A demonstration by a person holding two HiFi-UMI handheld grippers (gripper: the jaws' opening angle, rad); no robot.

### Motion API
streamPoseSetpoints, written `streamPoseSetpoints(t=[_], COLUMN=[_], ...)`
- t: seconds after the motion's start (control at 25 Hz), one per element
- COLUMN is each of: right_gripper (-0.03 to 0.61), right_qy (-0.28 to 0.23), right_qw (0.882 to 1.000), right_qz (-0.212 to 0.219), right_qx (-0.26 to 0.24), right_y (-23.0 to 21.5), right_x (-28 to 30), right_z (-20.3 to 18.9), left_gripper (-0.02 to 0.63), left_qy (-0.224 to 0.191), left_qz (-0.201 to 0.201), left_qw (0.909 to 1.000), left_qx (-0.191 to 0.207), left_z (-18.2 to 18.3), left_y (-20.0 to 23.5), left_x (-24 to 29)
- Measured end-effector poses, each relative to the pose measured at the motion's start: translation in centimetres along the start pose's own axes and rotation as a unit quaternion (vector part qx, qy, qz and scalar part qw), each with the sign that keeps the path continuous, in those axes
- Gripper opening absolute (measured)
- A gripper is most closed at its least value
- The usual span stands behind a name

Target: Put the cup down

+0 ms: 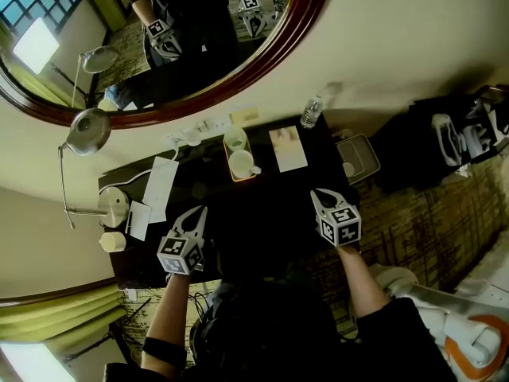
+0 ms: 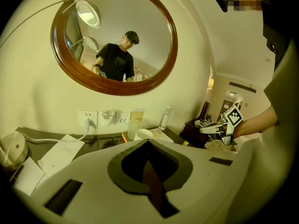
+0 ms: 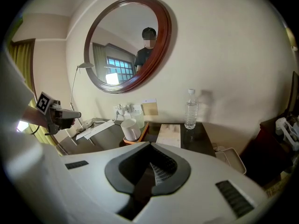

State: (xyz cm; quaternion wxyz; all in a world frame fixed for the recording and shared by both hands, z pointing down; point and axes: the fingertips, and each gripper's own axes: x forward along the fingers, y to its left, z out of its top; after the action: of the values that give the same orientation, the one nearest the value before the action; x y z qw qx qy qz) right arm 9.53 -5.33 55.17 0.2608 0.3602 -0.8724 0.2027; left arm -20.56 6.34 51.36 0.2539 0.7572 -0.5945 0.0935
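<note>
A white cup (image 1: 241,164) with a handle stands on an orange tray (image 1: 253,175) at the back of the dark desk (image 1: 262,213), next to a glass (image 1: 235,140). The cup (image 3: 130,129) also shows in the right gripper view, upright on the tray (image 3: 140,136). My left gripper (image 1: 197,212) hovers over the desk's front left, shut and holding nothing. My right gripper (image 1: 318,194) hovers over the front right, also shut and holding nothing. Both are well short of the cup. In the left gripper view the cup (image 2: 143,134) sits just beyond the closed jaws.
A water bottle (image 1: 311,112) stands at the desk's back right, with a booklet (image 1: 287,149) beside the tray. Papers (image 1: 160,189) and a desk lamp (image 1: 87,130) occupy the left side. A round mirror (image 1: 314,14) hangs above. A pale tray (image 1: 358,157) and dark luggage (image 1: 421,142) lie to the right.
</note>
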Motion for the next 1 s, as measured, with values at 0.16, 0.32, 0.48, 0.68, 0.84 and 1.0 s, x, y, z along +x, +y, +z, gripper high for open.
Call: streamPoseSetpoints(t=[0.16,0.32,0.48,0.68,0.84,1.0], right_gripper=[0.005,0.005,0.005,0.005,0.005,0.005], right_qy=[0.004,0.008,0.005,0.004,0.002,0.001], right_qw=[1.0,1.0,1.0,1.0,1.0,0.999], right_qz=[0.004,0.008,0.007,0.005,0.009,0.011], right_qx=[0.003,0.0,0.007,0.012,0.026,0.036], right_y=[-0.1,0.2,0.2,-0.2,-0.8,-1.5], right_x=[0.1,0.0,-0.6,-1.0,-1.5,-0.8], right_z=[-0.4,-0.3,0.0,-0.8,-1.6,-2.6], left_gripper=[0.005,0.097,0.213,0.401,0.439,0.48], left_qy=[0.004,0.014,0.039,0.06,0.095,0.107], left_qz=[-0.003,-0.011,-0.03,-0.052,-0.052,-0.051], left_qw=[1.0,0.9998,0.9983,0.9933,0.9891,0.9864], left_qx=[-0.005,0.004,0.03,0.085,0.1,0.114], left_z=[0.0,-0.3,-1.2,-2.2,-1.4,-3.8], left_y=[0.0,0.0,-0.4,0.4,-1.2,0.8], left_x=[0.6,2.2,4.7,9.2,11.9,15.9])
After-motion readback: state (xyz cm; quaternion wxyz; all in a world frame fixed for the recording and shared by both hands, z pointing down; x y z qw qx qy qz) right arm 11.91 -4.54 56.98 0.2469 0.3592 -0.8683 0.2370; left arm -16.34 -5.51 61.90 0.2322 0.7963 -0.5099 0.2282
